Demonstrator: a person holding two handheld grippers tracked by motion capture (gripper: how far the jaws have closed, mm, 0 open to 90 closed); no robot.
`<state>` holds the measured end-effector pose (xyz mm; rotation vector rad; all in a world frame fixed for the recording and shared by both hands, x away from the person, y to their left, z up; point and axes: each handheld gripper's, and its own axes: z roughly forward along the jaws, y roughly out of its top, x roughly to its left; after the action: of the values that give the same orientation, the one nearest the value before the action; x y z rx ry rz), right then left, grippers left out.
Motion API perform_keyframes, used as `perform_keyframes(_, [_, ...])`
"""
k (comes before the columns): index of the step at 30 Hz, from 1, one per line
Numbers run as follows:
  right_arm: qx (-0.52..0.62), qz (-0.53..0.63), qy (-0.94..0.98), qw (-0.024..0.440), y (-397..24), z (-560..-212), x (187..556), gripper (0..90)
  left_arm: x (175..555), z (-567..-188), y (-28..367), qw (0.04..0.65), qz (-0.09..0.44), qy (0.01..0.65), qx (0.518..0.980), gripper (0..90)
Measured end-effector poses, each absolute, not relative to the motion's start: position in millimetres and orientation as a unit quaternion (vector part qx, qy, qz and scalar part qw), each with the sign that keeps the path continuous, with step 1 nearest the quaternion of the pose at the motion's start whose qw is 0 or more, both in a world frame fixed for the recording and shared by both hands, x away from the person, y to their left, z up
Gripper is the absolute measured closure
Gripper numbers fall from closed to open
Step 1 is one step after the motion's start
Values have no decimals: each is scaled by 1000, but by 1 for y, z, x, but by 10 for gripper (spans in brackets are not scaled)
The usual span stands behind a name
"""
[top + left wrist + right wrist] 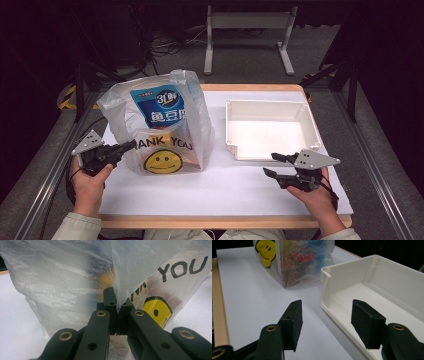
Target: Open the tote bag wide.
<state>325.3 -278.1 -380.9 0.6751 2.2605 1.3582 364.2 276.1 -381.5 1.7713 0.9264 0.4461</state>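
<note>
A translucent plastic bag (160,125) printed with "THANK YOU" and a yellow smiley stands upright at the table's left, with a blue packet inside. My left gripper (131,145) reaches its left side at mid height. In the left gripper view the jaws are closed together on a fold of the bag's film (62,277), so the left gripper (117,305) is shut on it. My right gripper (272,164) hovers near the front right, just in front of the white tray (315,130). It stands open (327,305) with nothing between its pads; the bag (294,262) is farther off.
The white tray (387,270) is an empty shallow bin with a lowered front lip. A white sheet (200,190) covers the table, with a wooden edge along the front. Behind the table a white metal stand (247,20) and cables lie on the floor.
</note>
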Motion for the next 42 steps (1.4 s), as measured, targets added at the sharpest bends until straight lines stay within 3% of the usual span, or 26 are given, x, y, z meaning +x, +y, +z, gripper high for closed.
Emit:
perform_keyframes(10, [202, 496, 822, 194, -228, -351, 345, 391, 367, -381, 275, 526, 172, 381, 740, 887])
perform_keyframes(28, [171, 530, 816, 152, -156, -329, 375, 349, 364, -377, 276, 535, 173, 376, 737, 883])
perform_keyframes(42, [173, 522, 824, 140, -121, -328, 399, 441, 364, -379, 275, 539, 178, 372, 734, 857])
